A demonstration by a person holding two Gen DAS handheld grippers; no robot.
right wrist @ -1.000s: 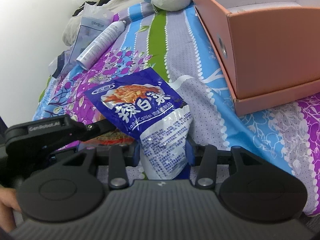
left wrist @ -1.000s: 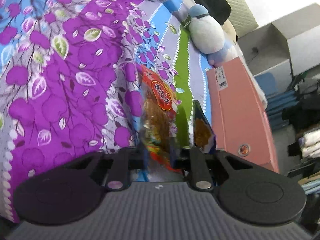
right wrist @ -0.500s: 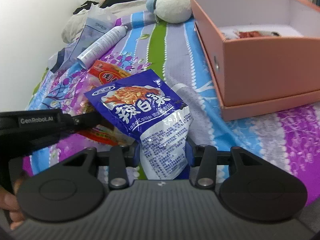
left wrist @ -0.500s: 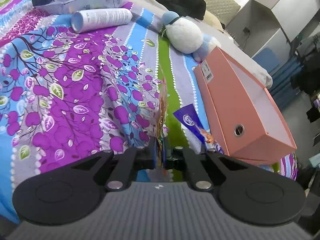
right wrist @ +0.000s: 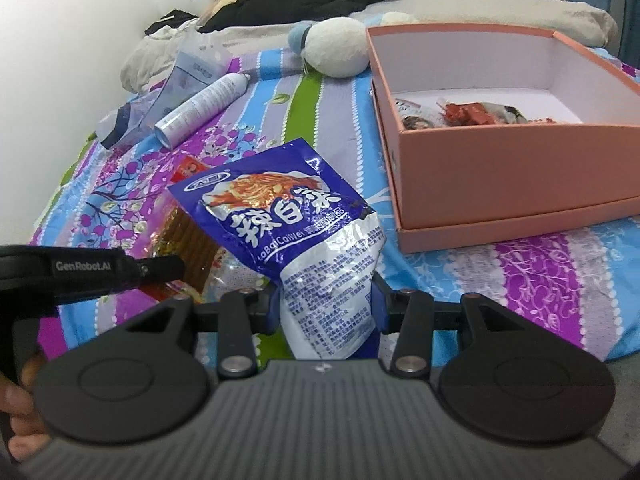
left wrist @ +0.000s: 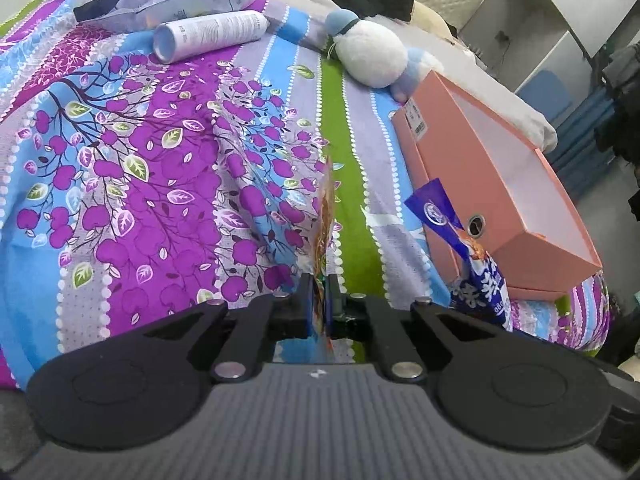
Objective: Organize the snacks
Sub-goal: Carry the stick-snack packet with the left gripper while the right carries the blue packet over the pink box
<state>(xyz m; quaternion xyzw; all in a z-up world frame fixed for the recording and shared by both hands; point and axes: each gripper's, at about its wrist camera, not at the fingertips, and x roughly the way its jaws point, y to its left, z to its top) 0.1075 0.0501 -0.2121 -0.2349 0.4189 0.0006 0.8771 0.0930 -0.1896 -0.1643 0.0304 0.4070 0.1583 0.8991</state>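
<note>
My left gripper (left wrist: 319, 304) is shut on an orange snack packet (left wrist: 323, 224), seen edge-on and held above the bedspread; the packet also shows in the right wrist view (right wrist: 188, 220). My right gripper (right wrist: 326, 304) is shut on a blue and white snack bag (right wrist: 296, 224), held upright; the bag shows at the right of the left wrist view (left wrist: 472, 264). The open pink box (right wrist: 500, 168) stands to the right with a few snack packets (right wrist: 460, 114) inside. It also shows in the left wrist view (left wrist: 492, 184).
A white spray can (right wrist: 204, 108), a clear plastic bag (right wrist: 176, 80) and a white and blue plush toy (right wrist: 334, 48) lie on the floral bedspread (left wrist: 140, 160) farther back. Dark clothes are piled at the head of the bed. The left gripper's body (right wrist: 80, 272) is at the left.
Both grippers have lifted, each with its packet. The left wrist view has swung up, so the orange packet now shows edge-on. The box interior has come into the right wrist view.
</note>
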